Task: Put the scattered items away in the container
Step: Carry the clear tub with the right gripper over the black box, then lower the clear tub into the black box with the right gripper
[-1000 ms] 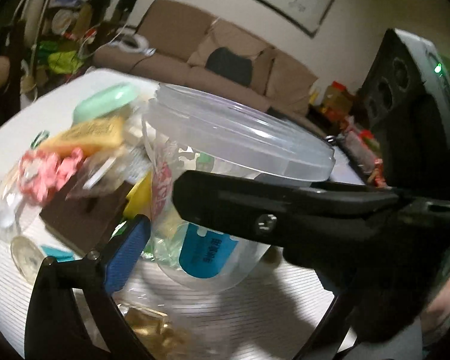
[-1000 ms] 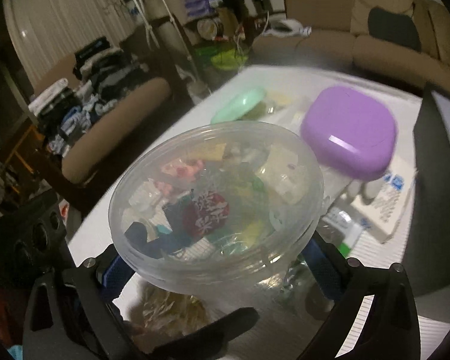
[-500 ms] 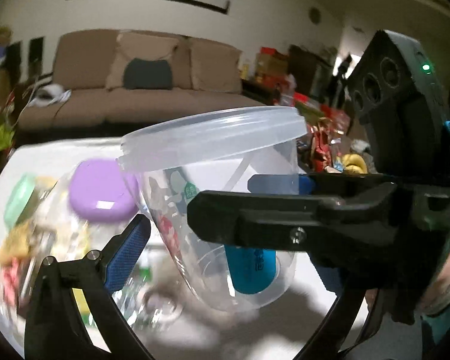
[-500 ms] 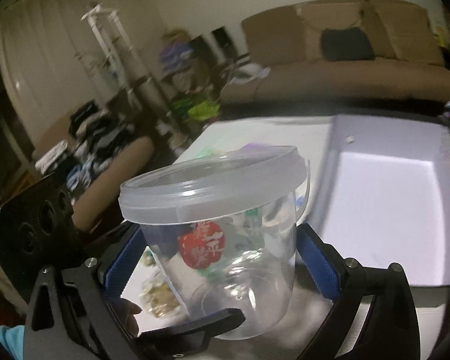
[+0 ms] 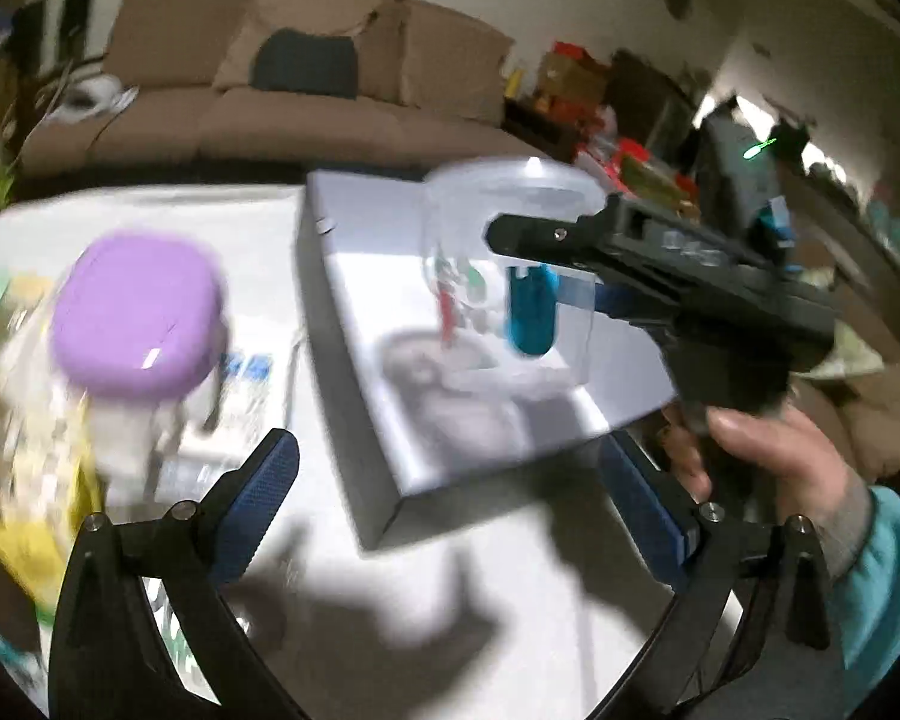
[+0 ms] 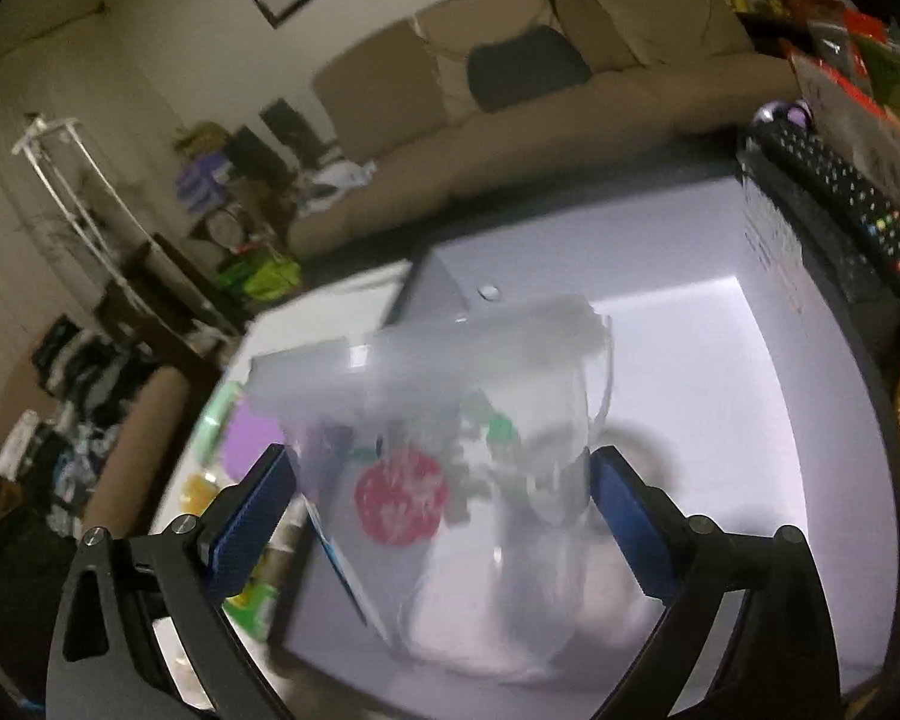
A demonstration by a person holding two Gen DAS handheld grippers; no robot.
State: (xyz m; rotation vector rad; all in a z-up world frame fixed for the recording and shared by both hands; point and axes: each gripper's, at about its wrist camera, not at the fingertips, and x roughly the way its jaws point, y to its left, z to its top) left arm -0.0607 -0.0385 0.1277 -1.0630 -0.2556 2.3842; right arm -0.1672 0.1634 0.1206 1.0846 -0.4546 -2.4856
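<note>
The clear lidded tub (image 6: pixel 480 456) hangs over the white box (image 6: pixel 720 372), inside its walls, with blurred bits showing through it, 1 red and 1 blue. The right gripper (image 6: pixel 441 504) pinches the tub between its 2 blue pads (image 6: pixel 252 516), tilted down into the box. The left gripper (image 5: pixel 450 510) hovers above the table (image 5: pixel 258 222), spread wide and empty, beside a purple-lidded jar (image 5: pixel 135 312).

A blurred view over a white table (image 5: pixel 270 228). The left gripper (image 5: pixel 444 498) stood wide open, blue pads empty. Ahead, the right gripper (image 5: pixel 546 276), held in a hand (image 5: pixel 774 450) with a teal sleeve (image 5: pixel 882 588), clasped a clear lidded tub (image 5: pixel 504 264) over a white box (image 5: pixel 378 360). A purple-lidded jar (image 5: pixel 135 312) stood to the left among scattered packets (image 5: pixel 24 480).
</note>
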